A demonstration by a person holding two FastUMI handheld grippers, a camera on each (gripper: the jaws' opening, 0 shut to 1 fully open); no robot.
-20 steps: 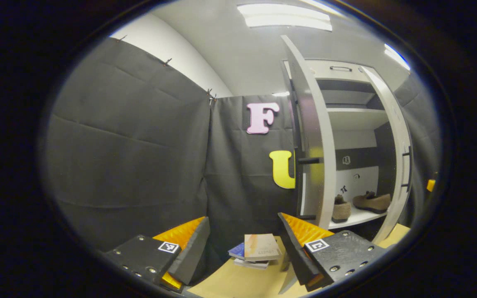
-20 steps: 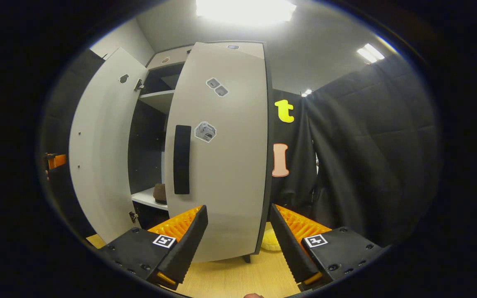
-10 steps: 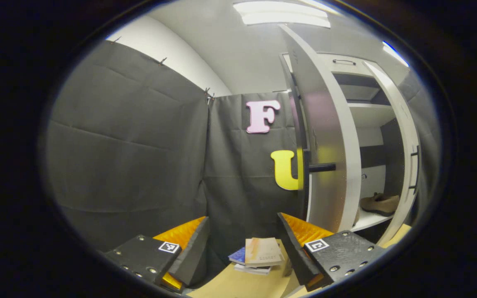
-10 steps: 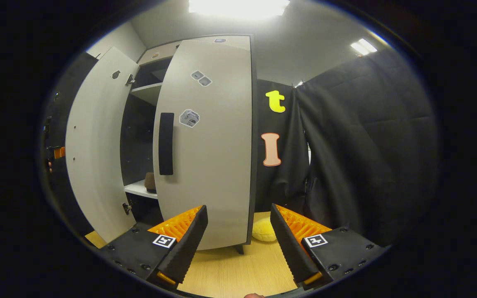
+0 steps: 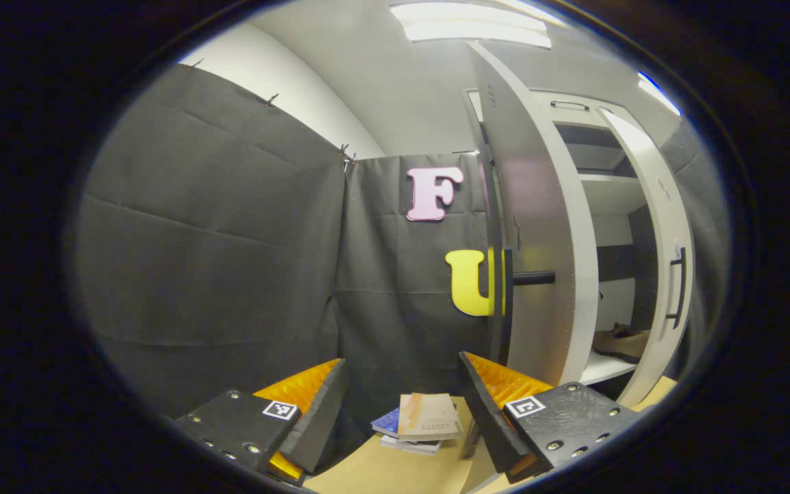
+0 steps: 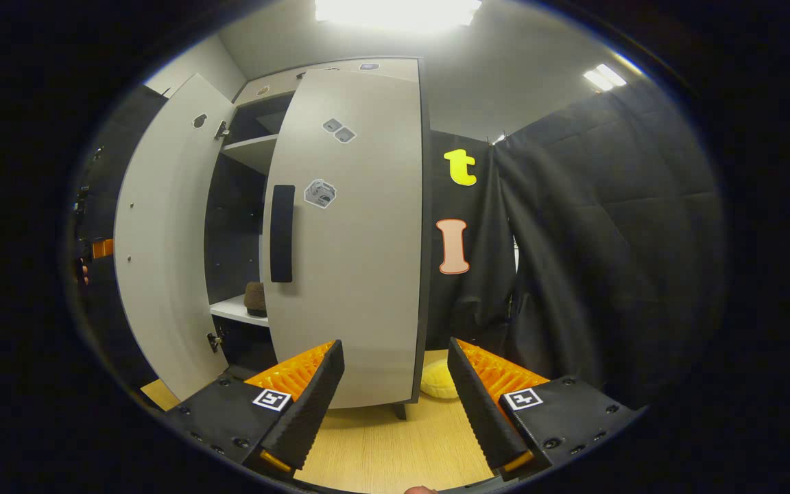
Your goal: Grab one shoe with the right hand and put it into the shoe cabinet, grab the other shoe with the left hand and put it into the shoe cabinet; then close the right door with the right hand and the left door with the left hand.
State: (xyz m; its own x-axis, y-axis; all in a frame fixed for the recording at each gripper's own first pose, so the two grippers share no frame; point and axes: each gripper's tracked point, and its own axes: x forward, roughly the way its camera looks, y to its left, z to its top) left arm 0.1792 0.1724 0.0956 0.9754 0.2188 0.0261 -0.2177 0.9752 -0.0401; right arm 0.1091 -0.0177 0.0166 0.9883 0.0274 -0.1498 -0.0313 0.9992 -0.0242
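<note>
Closing the doors is the step in hand: both shoes already sit on a shelf inside the shoe cabinet (image 6: 258,147), one brown shoe (image 5: 620,341) in the left gripper view, the heel of the other shoe (image 6: 255,299) in the right gripper view. The right door (image 6: 350,240) stands partly swung, not yet flush; the left door (image 5: 539,226) hangs wide. Each hand-held gripper, left (image 5: 402,401) and right (image 6: 395,394), has its jaws spread and holds nothing. Next, I judge, the right one must press the door face home (the dark handle (image 6: 282,233) is near), then the left follows.
</note>
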